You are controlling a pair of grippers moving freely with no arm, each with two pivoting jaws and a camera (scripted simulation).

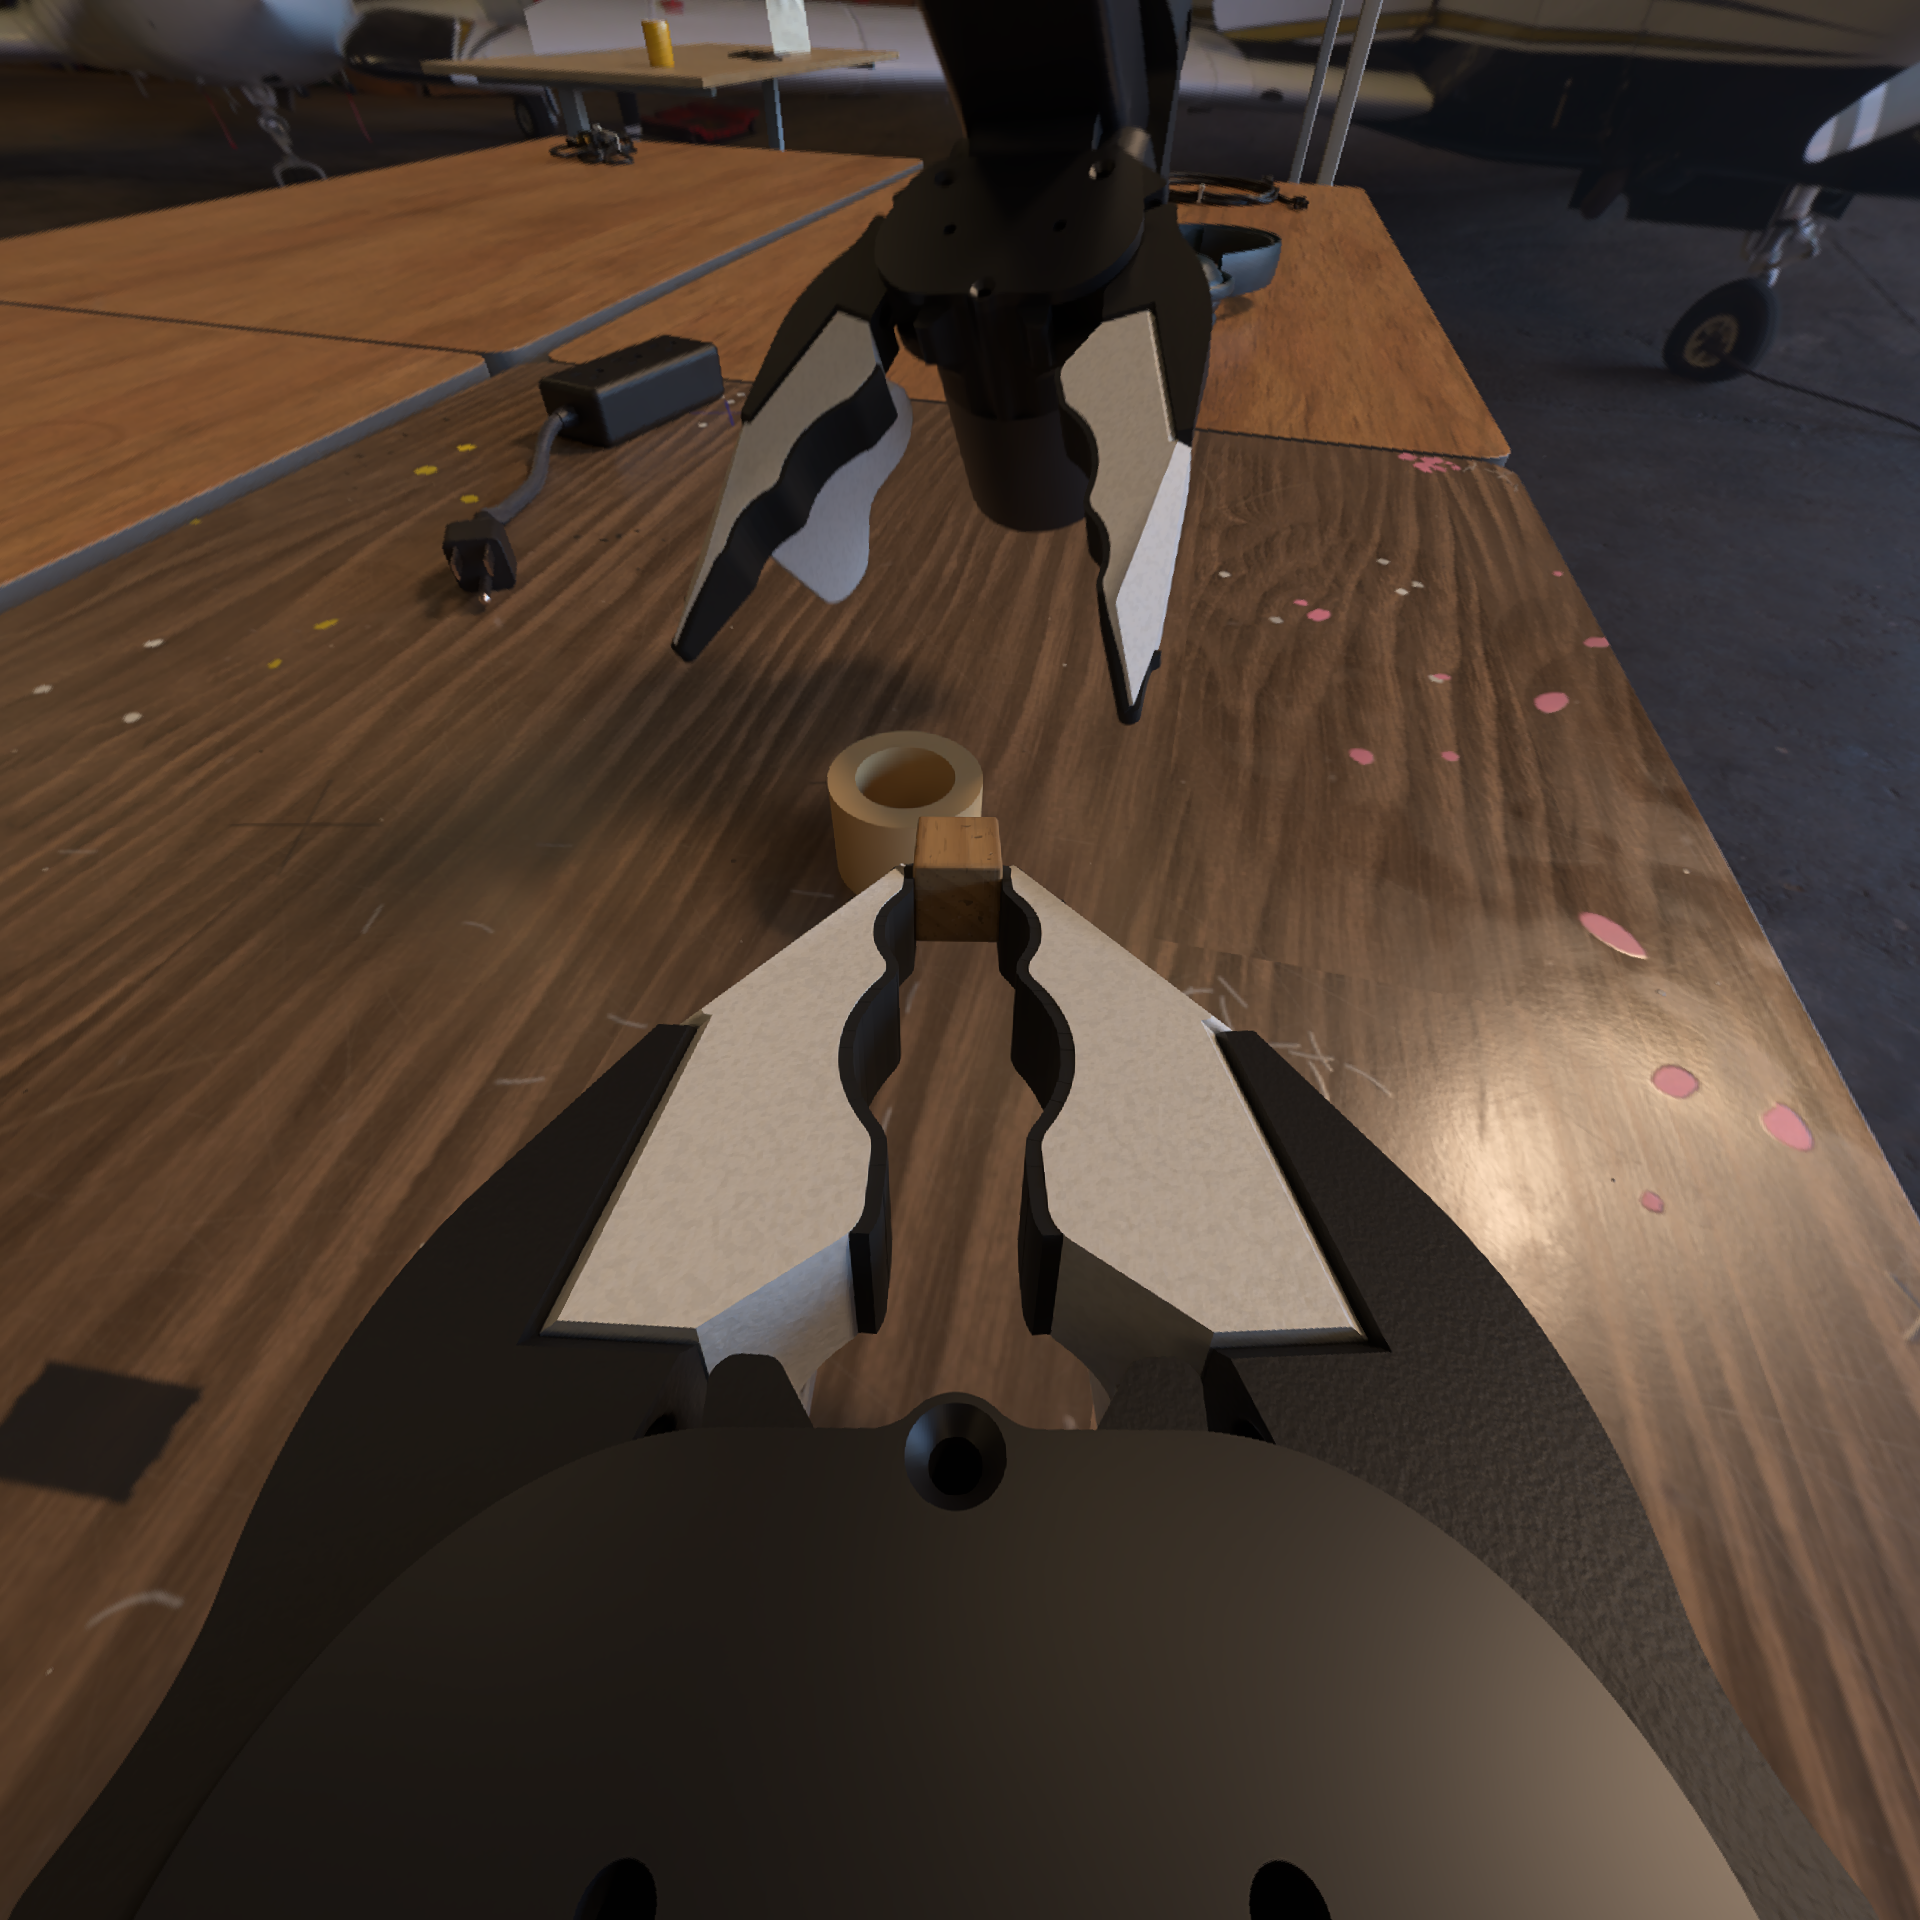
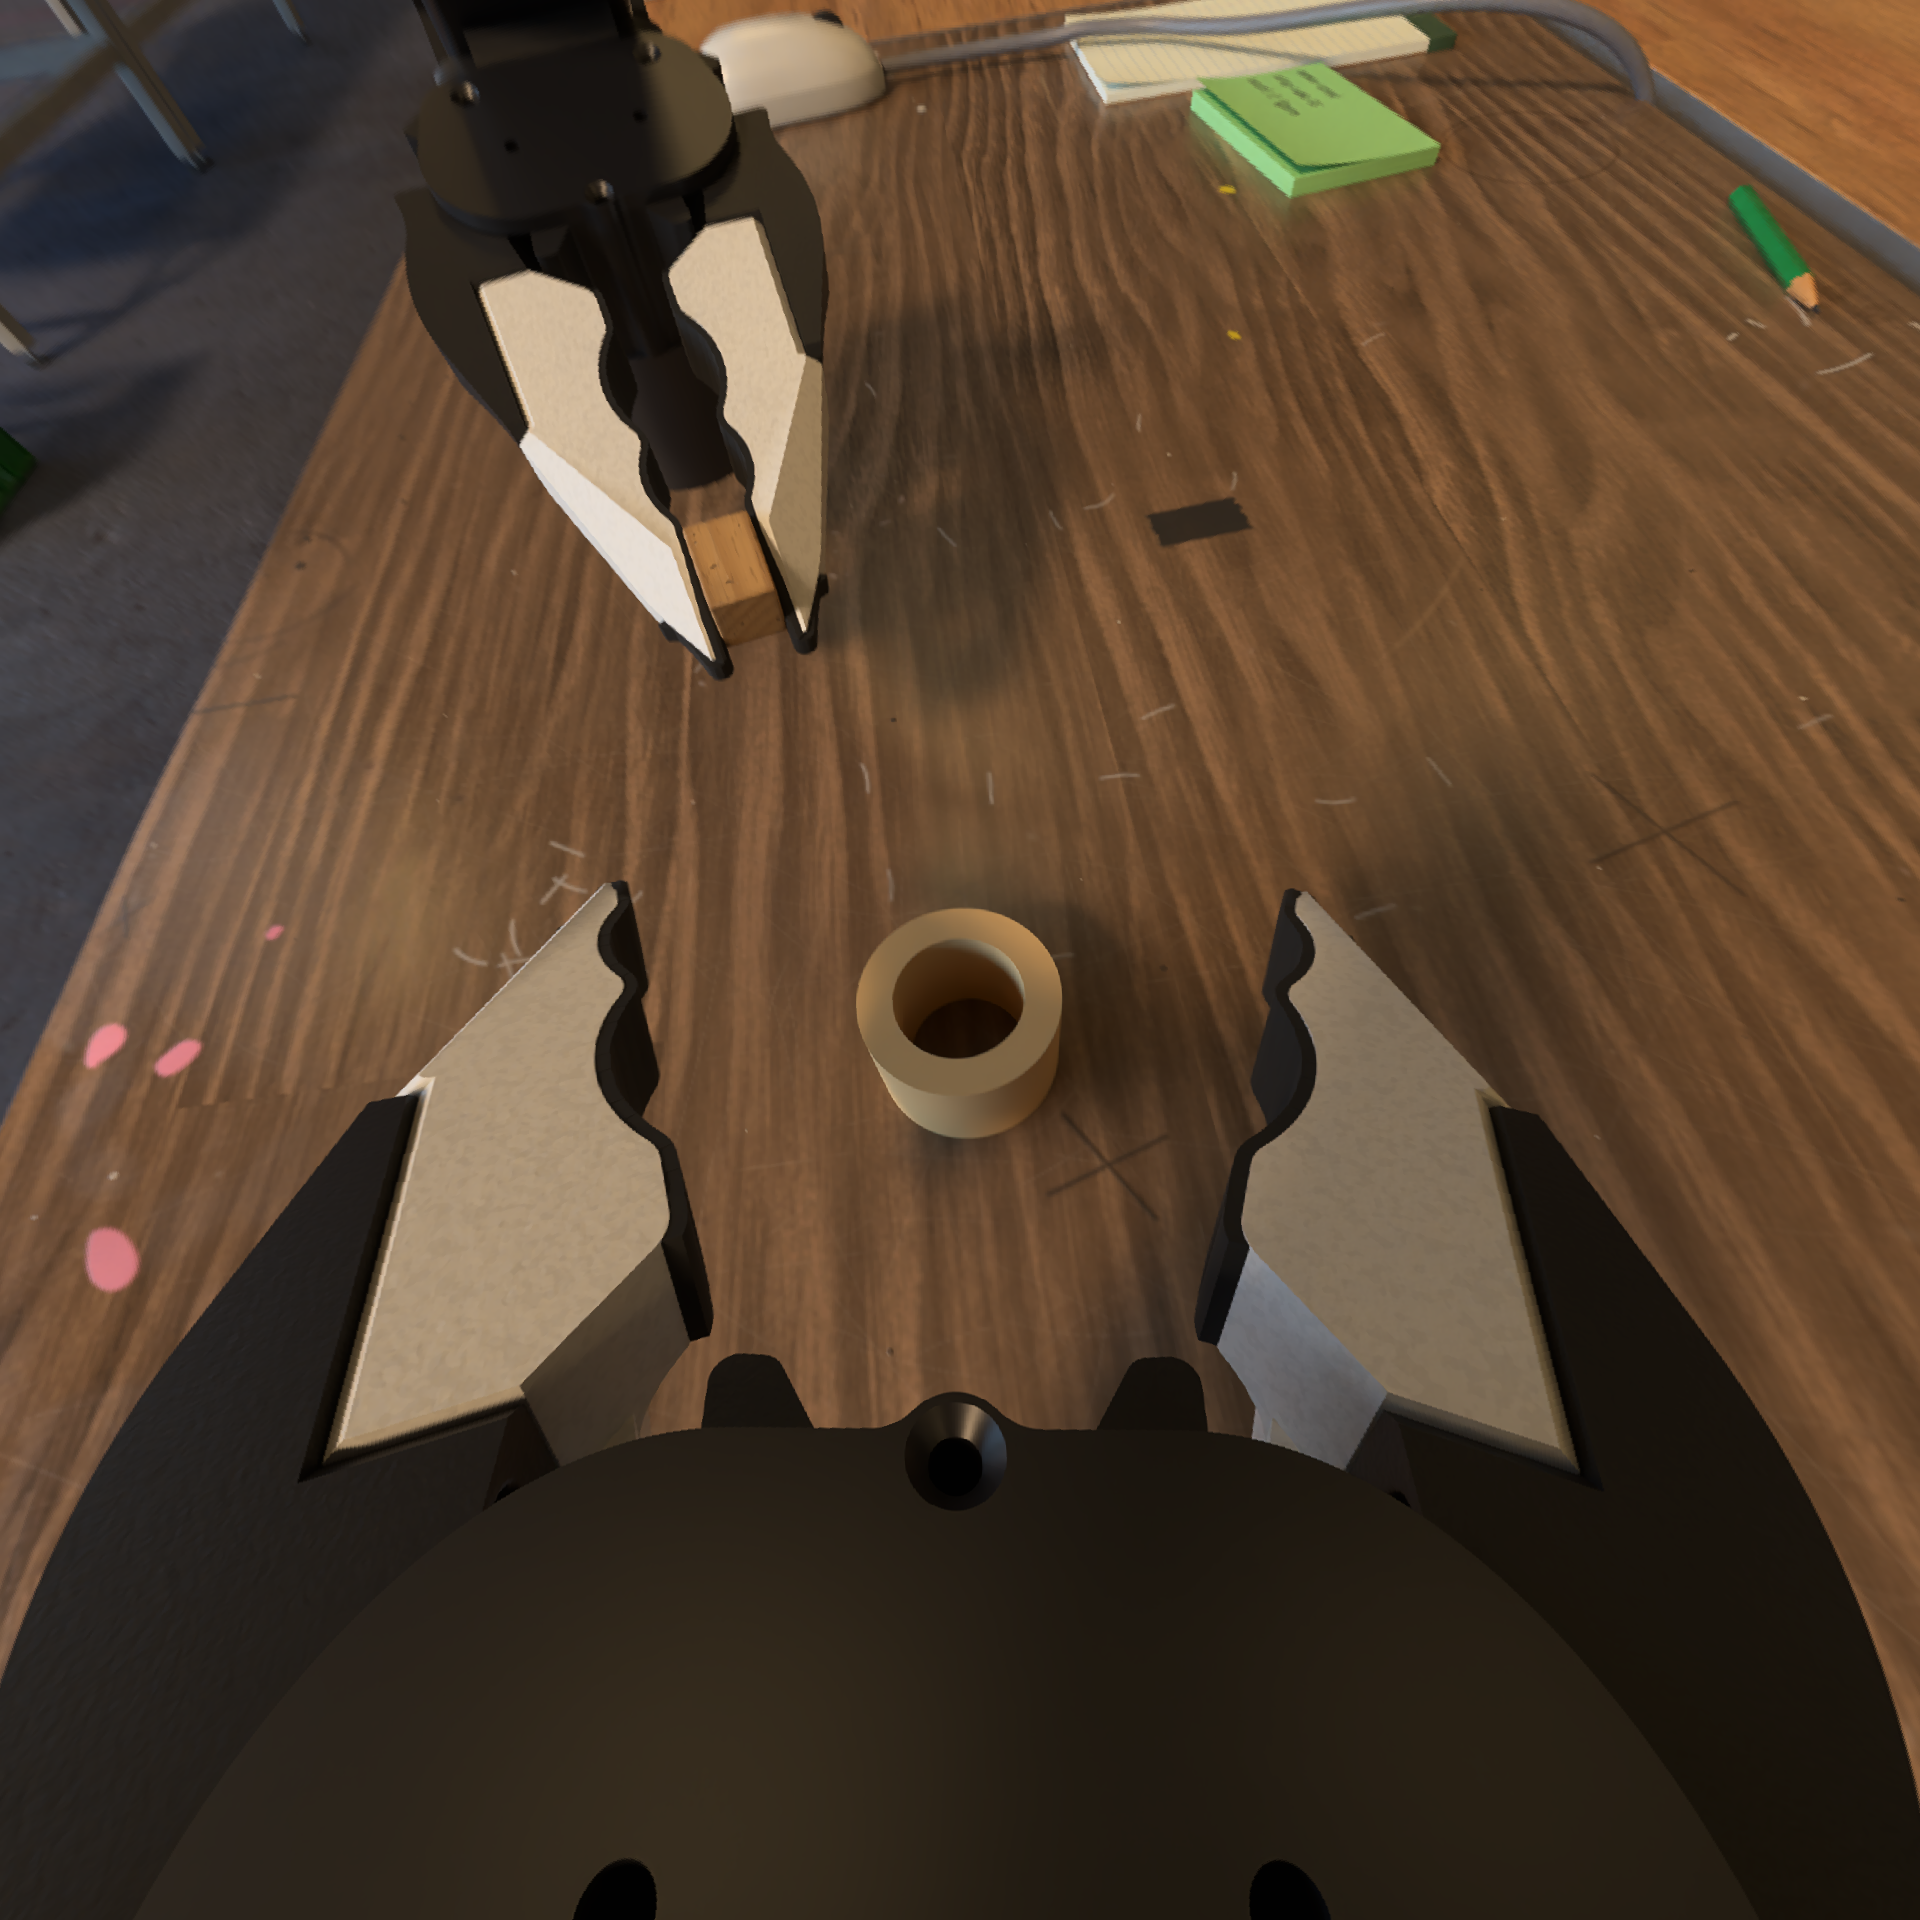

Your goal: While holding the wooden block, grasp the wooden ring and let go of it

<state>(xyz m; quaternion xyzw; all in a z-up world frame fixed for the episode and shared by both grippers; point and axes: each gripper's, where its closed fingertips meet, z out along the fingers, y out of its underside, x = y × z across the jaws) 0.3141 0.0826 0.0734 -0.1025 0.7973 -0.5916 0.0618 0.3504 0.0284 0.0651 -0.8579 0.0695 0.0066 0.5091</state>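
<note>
My left gripper point(image 1: 957, 878) is shut on the small wooden block point(image 1: 958, 878), pinched between its fingertips close to the table. The same gripper point(image 2: 758, 639) and block point(image 2: 736, 577) show at the upper left of the right wrist view. The pale wooden ring point(image 2: 958, 1020) stands upright on the dark wooden table point(image 2: 1351, 675), free, hole facing up. My right gripper point(image 2: 956, 904) is open and hovers above the ring, its fingers wide apart on either side without touching it. In the left wrist view the ring point(image 1: 902, 808) sits just behind the block, below the open right gripper point(image 1: 904, 681).
A black power adapter with plug point(image 1: 623, 390) lies at the far left. A green note pad point(image 2: 1314, 130), a white notebook point(image 2: 1247, 47), a green pencil point(image 2: 1771, 244) and a white mouse-like object point(image 2: 795, 62) lie at the far end. The table edge point(image 2: 187, 707) runs on the left.
</note>
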